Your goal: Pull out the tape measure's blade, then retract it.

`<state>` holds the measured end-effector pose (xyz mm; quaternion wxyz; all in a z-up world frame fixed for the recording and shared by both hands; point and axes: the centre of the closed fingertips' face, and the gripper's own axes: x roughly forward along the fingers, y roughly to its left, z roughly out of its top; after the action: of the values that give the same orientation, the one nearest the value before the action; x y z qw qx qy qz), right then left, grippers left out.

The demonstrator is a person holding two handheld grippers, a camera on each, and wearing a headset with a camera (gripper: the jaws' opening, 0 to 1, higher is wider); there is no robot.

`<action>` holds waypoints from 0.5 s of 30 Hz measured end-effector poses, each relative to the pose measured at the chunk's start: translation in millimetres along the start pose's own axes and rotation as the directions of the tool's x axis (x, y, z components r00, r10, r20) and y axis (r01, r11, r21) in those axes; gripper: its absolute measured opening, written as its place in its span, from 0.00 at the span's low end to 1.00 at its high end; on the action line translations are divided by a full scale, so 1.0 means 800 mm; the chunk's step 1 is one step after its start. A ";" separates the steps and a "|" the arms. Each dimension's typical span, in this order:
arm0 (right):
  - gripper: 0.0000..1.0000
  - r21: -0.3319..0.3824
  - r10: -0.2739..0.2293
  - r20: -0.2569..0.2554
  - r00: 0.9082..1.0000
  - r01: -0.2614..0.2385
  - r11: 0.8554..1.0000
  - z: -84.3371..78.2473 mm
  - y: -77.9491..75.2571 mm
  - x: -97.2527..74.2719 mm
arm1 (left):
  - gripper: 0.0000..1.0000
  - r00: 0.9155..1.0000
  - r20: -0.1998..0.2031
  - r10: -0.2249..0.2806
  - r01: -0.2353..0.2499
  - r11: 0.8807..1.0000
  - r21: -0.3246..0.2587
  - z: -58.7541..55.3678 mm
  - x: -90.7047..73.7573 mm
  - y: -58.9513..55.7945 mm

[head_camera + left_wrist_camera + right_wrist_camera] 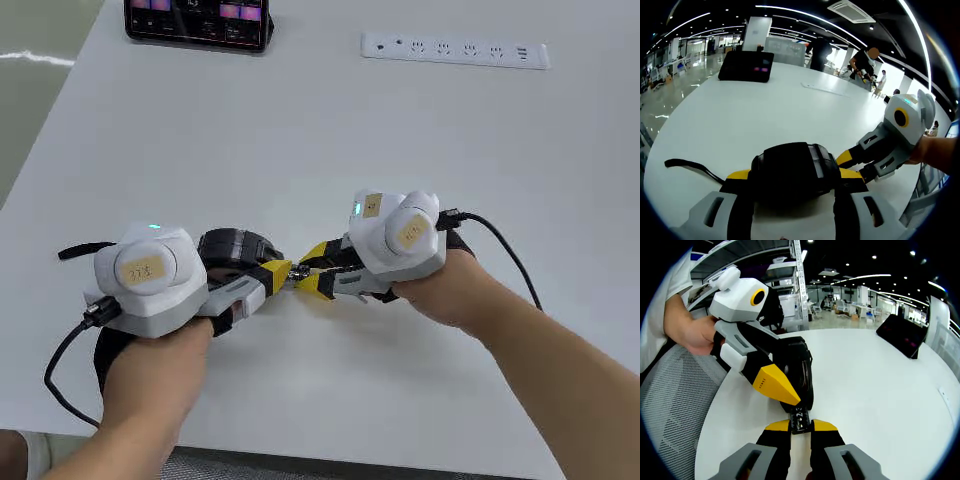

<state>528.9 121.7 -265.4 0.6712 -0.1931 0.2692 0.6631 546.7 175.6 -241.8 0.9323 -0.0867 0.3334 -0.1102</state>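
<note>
A black tape measure (235,248) rests on the white table (300,130), clamped in my left gripper (272,275). In the left gripper view the black case (792,172) sits between the yellow-tipped jaws. My right gripper (310,272) faces it from the right, shut on the blade's metal end hook (800,419) just outside the case (797,365). The left gripper (771,385) with its yellow tip holds the case from the left in the right gripper view. Almost no blade shows between the case and the hook.
A dark tablet (198,20) stands at the table's far left, and a white power strip (455,49) lies at the far right. A black wrist strap (690,167) trails left of the tape measure. Cables hang from both grippers. People stand in the background.
</note>
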 end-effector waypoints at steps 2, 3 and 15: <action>0.11 0.000 0.001 0.001 1.000 -0.001 1.000 0.001 0.000 0.001 | 0.61 1.000 0.001 0.000 0.000 1.000 -0.002 0.000 0.000 0.000; 0.11 -0.001 0.002 0.001 1.000 -0.002 1.000 0.002 0.000 0.002 | 0.61 1.000 0.001 0.000 0.000 1.000 -0.002 0.000 0.000 0.000; 0.11 0.004 0.009 0.015 1.000 -0.009 1.000 0.009 0.001 0.010 | 0.61 1.000 0.004 0.001 -0.001 1.000 -0.007 0.001 0.000 0.001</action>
<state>528.7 132.5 -264.8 0.6708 -0.1856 0.2663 0.6668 547.1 176.4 -241.2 0.9326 -0.0902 0.3322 -0.1083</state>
